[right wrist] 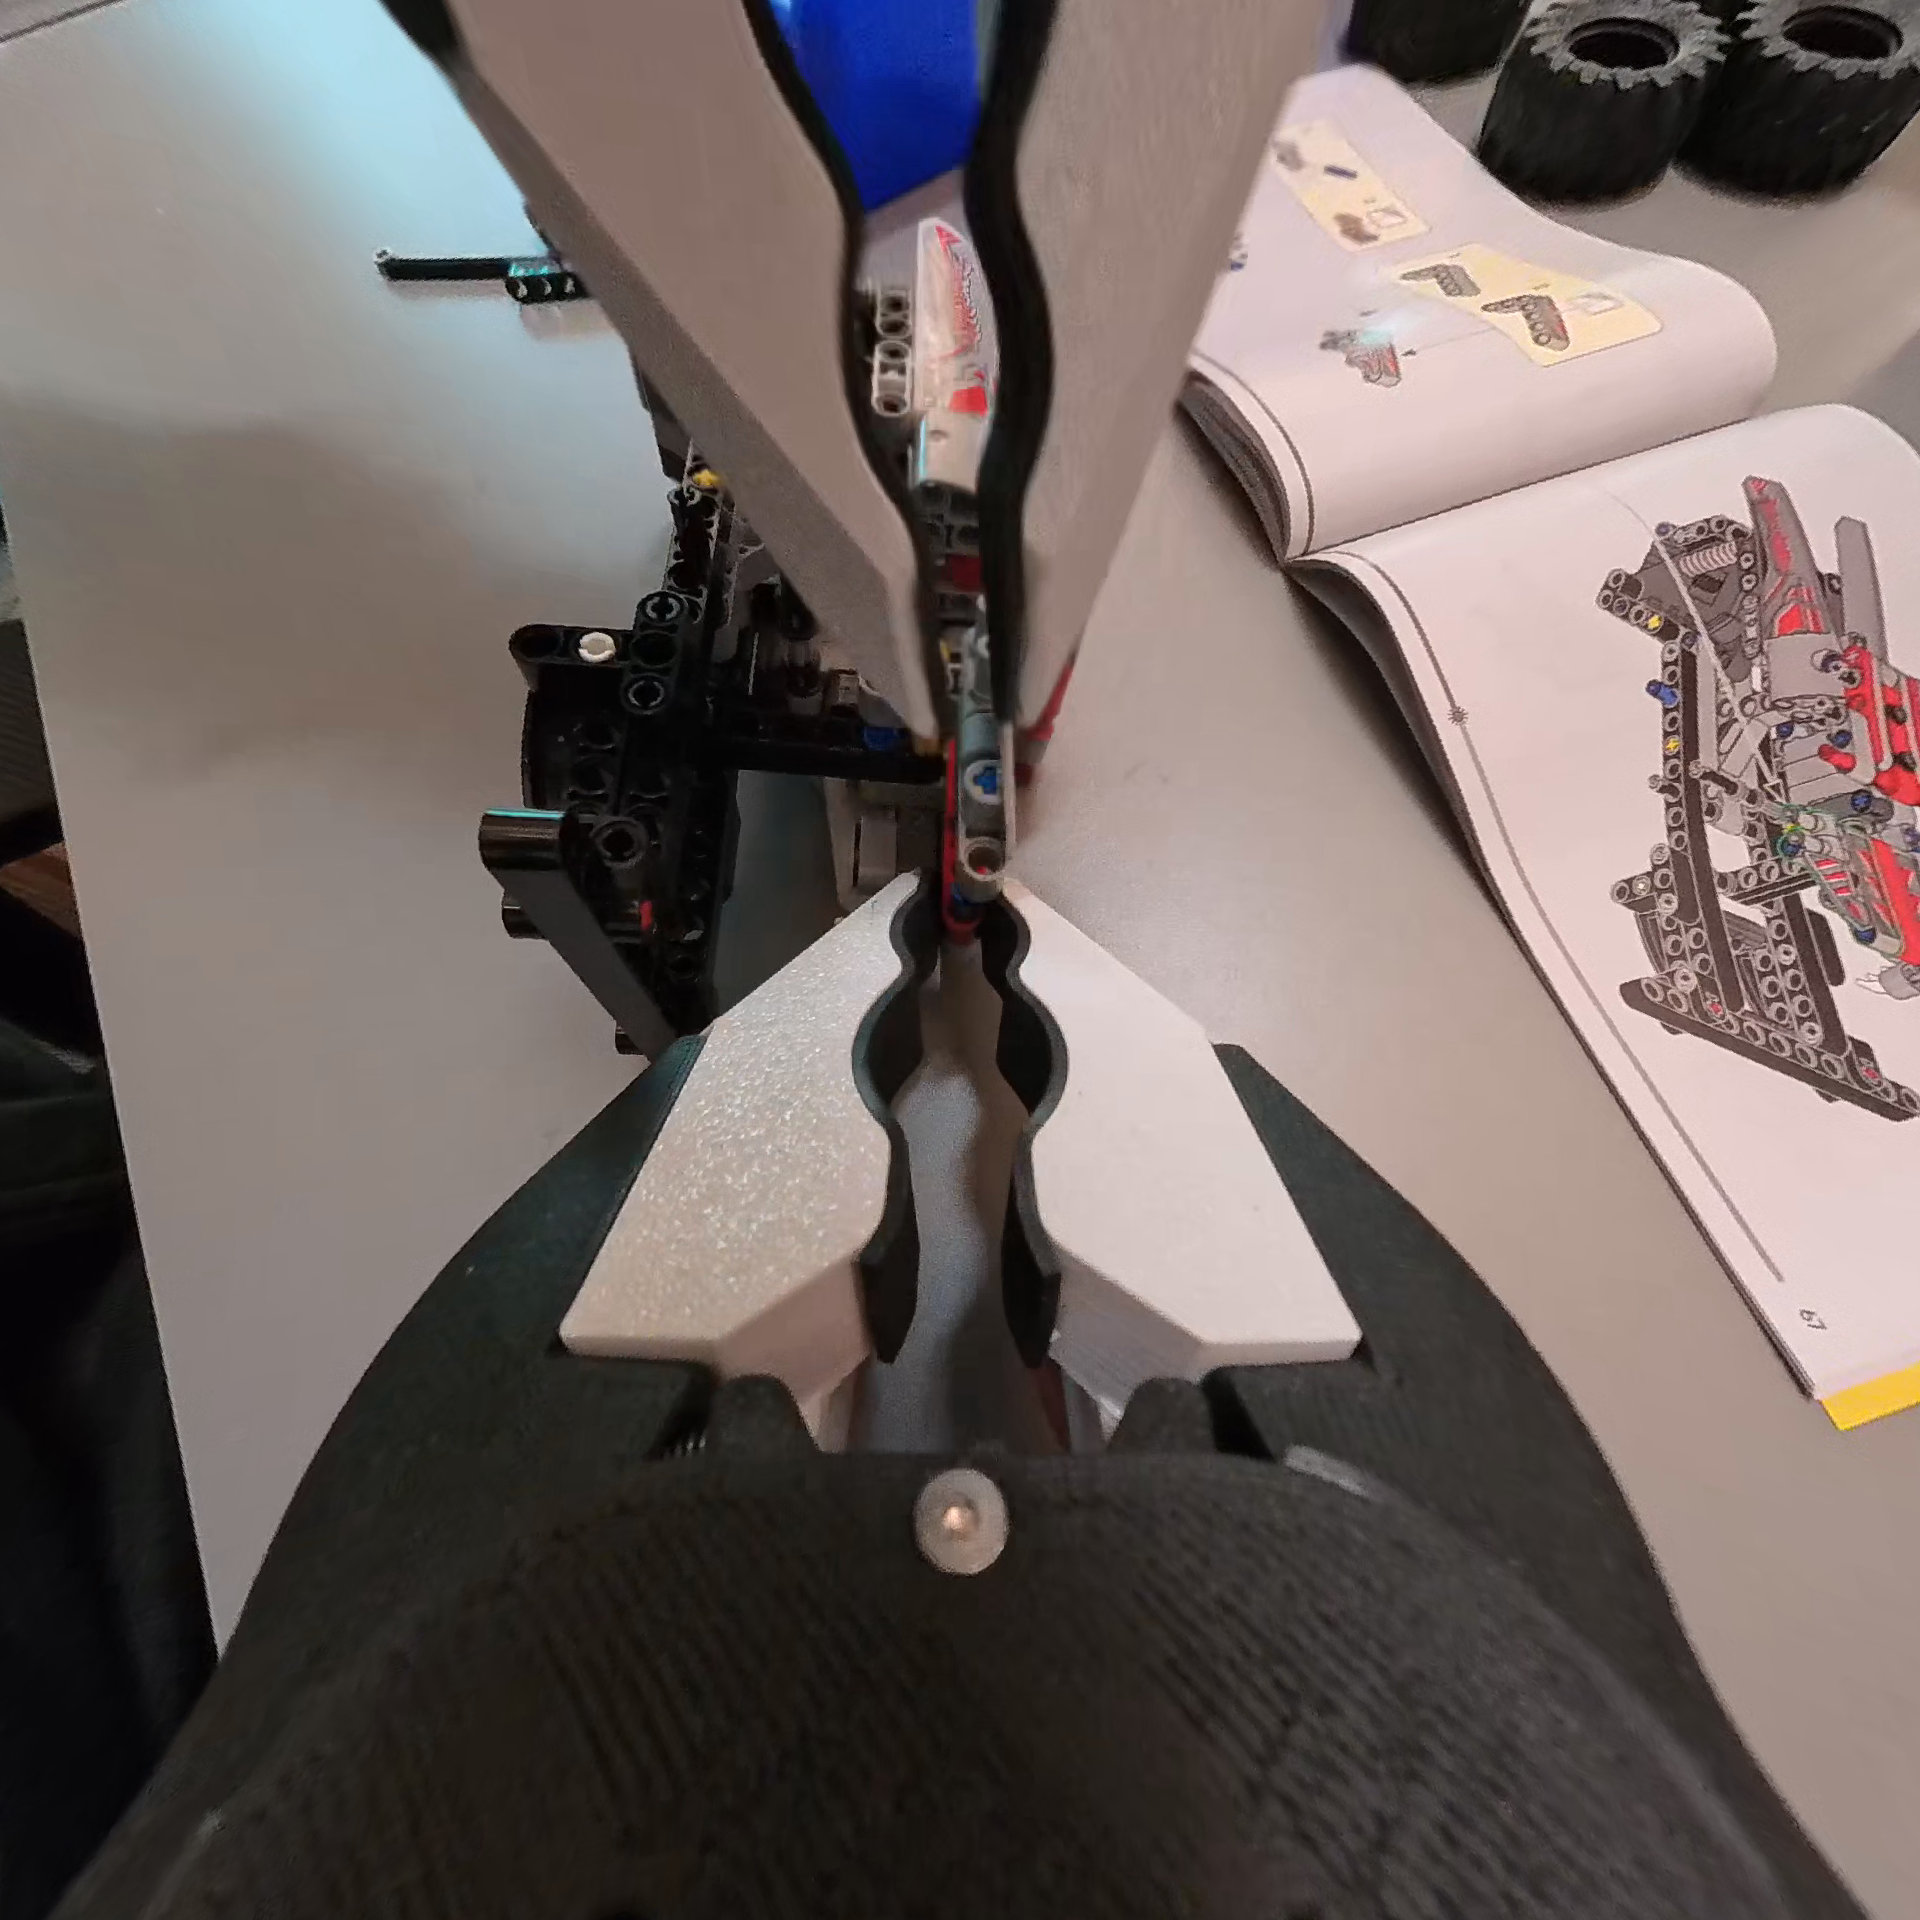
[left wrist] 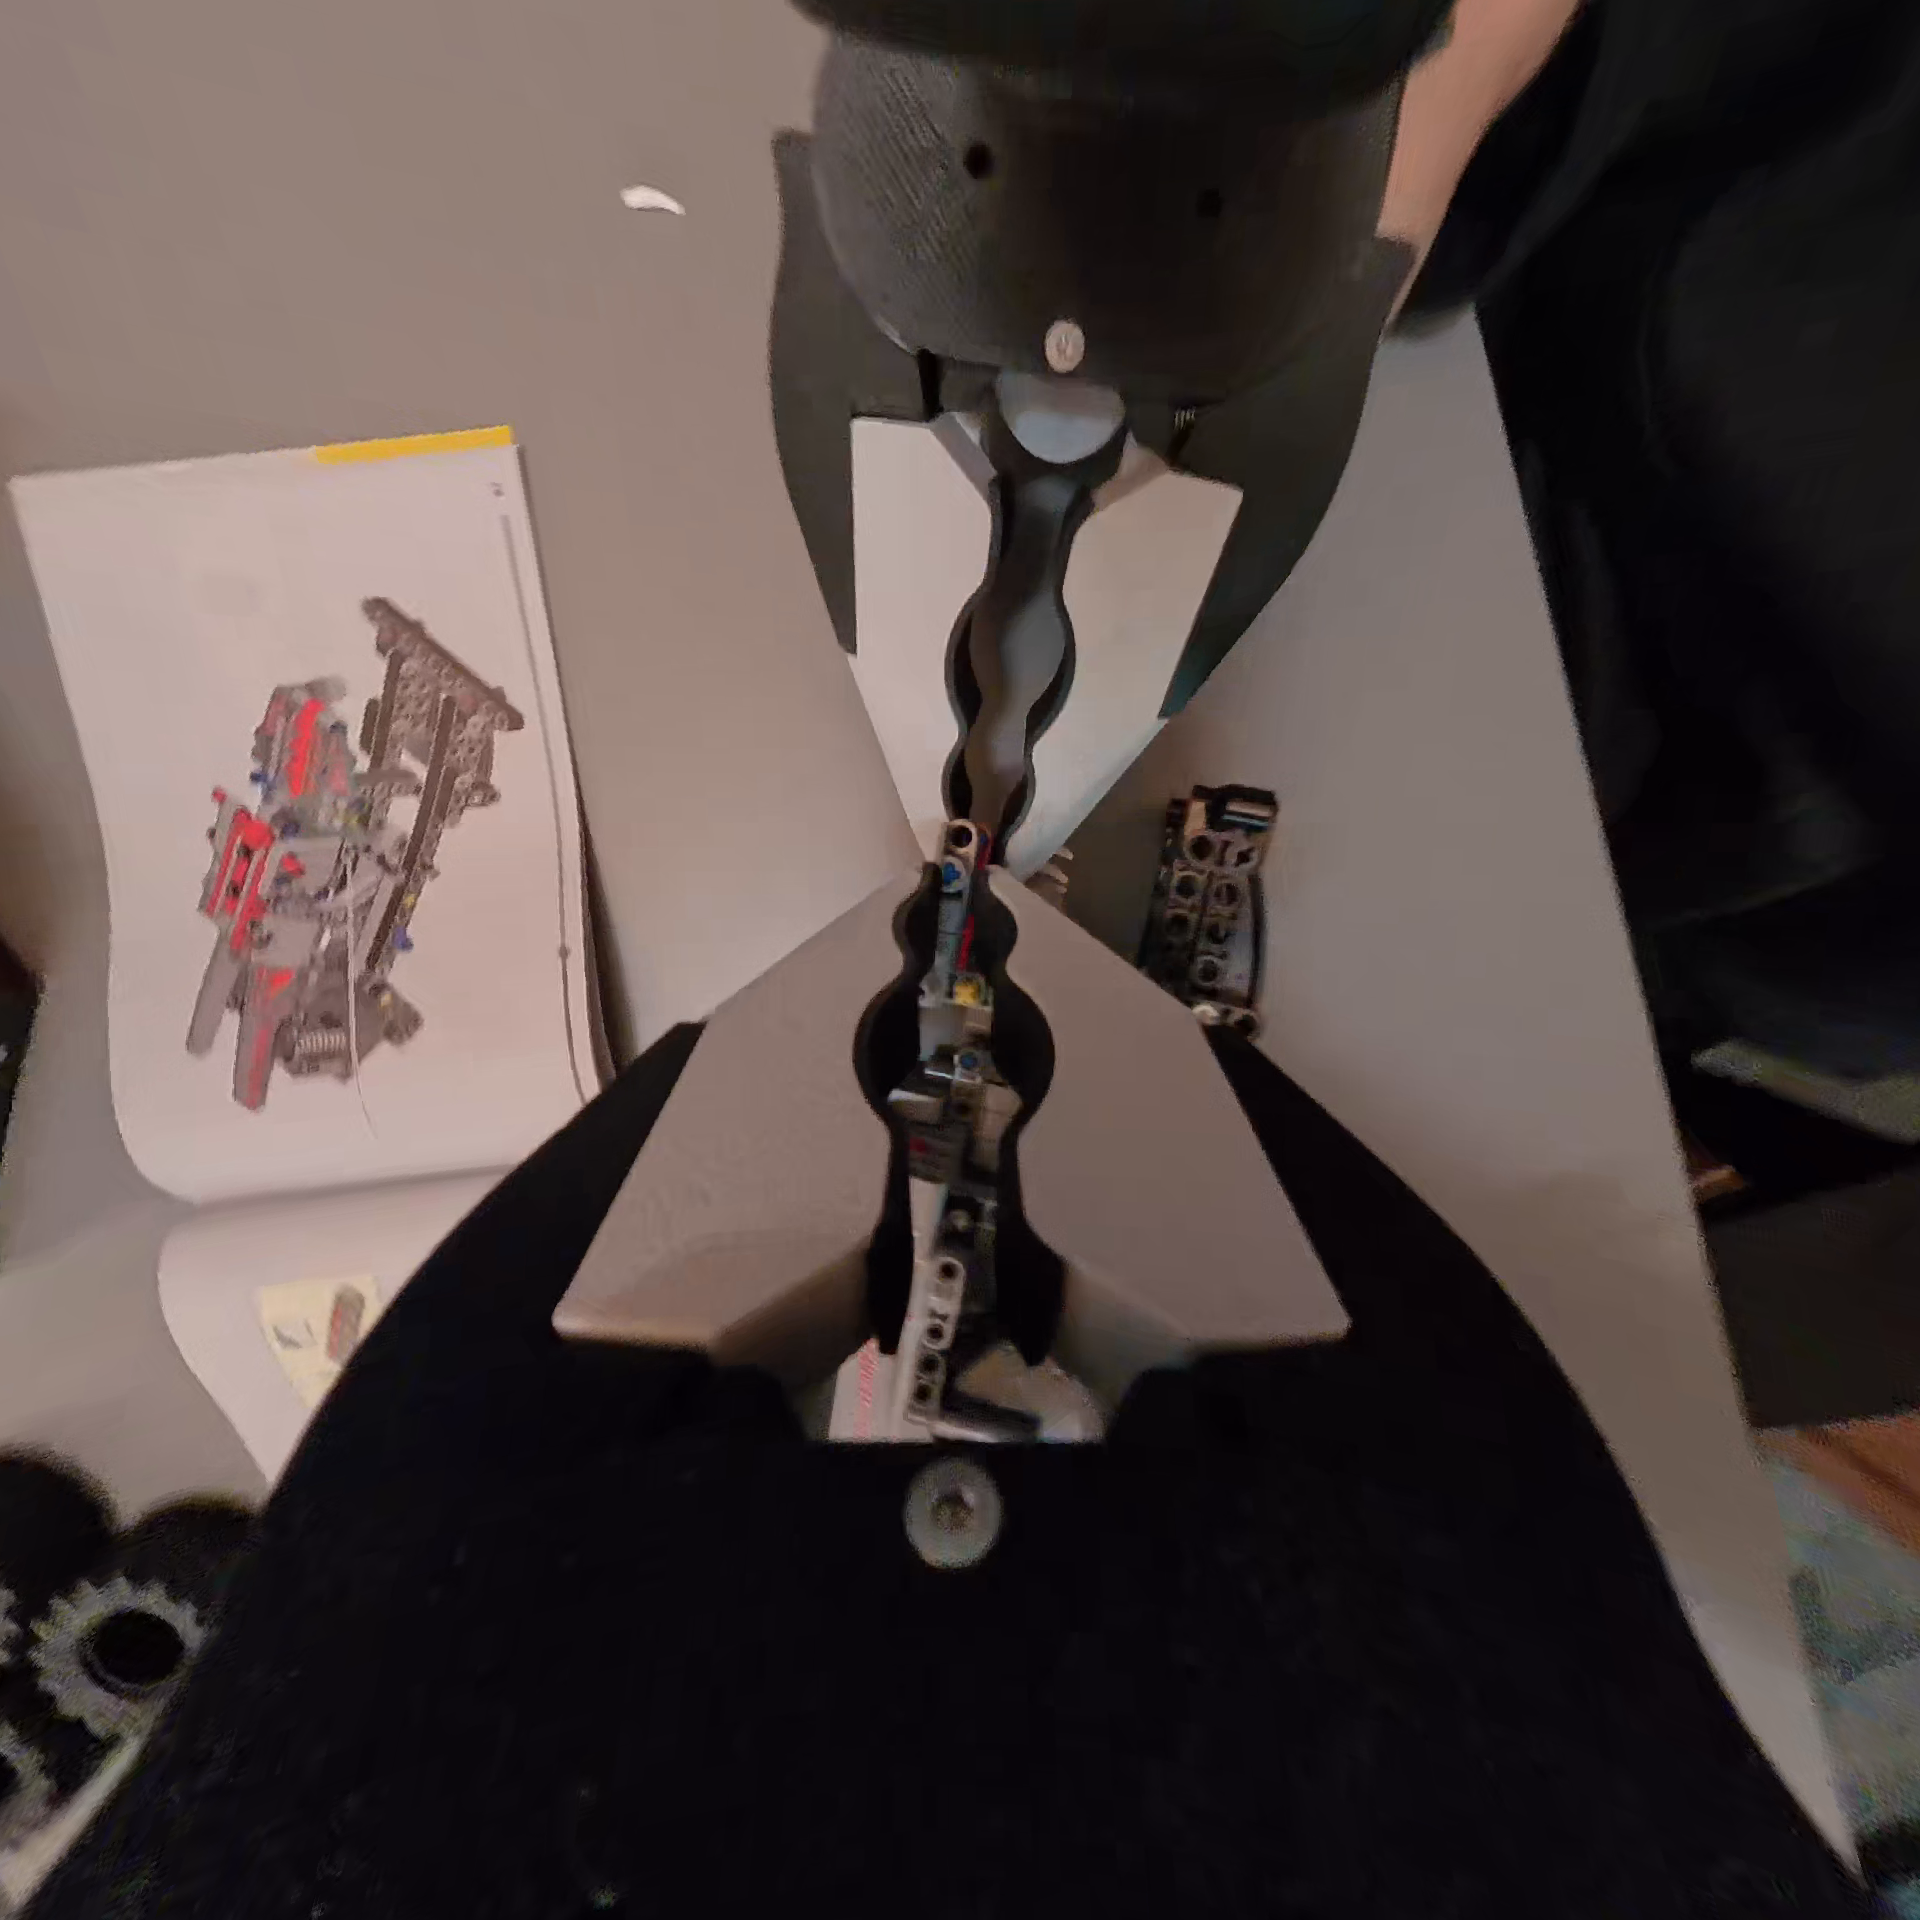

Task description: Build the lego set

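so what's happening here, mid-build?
Mid-assembly, yes. The left gripper is clamped along a grey and red lego sub-assembly, and the right gripper meets it tip to tip, pinching the end of the same piece. A black lego frame sits on the table just behind. The instruction booklet lies open alongside, with black tyres waiting unused beyond it.
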`<action>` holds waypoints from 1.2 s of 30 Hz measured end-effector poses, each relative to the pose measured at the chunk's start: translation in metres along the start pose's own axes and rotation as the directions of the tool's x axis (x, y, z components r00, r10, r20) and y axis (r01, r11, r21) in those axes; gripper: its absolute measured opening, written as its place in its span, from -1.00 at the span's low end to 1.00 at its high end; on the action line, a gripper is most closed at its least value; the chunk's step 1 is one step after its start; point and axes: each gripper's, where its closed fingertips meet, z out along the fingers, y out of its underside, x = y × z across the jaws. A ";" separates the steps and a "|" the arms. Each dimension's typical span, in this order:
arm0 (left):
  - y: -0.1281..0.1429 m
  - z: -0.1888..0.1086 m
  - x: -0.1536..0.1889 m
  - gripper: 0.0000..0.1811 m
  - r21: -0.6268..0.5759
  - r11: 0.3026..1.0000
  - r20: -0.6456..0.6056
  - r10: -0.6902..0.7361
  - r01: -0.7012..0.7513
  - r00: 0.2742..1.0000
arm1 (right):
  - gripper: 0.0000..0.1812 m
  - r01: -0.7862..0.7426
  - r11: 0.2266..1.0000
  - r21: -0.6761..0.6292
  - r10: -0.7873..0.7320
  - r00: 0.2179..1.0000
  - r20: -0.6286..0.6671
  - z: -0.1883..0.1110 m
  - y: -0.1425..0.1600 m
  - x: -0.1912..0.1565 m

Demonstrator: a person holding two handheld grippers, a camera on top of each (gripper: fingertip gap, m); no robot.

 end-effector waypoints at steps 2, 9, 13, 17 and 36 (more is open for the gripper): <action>0.000 -0.009 0.004 -0.95 0.010 0.999 0.027 -0.046 0.046 0.999 | -0.92 -0.007 1.000 -0.001 0.007 1.000 0.006 0.000 0.000 0.000; 0.026 -0.002 0.014 -1.00 -0.163 0.980 0.036 0.119 -0.112 0.992 | -0.92 0.002 1.000 -0.005 -0.002 1.000 0.008 0.001 0.001 -0.001; 0.036 0.002 0.013 -1.00 -0.243 0.961 -0.003 0.136 -0.132 0.991 | -0.92 0.004 1.000 -0.005 -0.004 1.000 0.008 0.001 0.001 -0.001; 0.034 0.003 0.011 -1.00 -0.248 0.958 0.006 0.147 -0.141 0.989 | -0.92 0.002 1.000 -0.007 -0.001 1.000 0.012 0.001 0.001 -0.002; 0.035 0.007 0.014 -1.00 -0.339 0.931 -0.053 0.125 -0.136 0.991 | -0.92 0.005 1.000 -0.017 -0.005 1.000 0.013 0.002 0.002 -0.002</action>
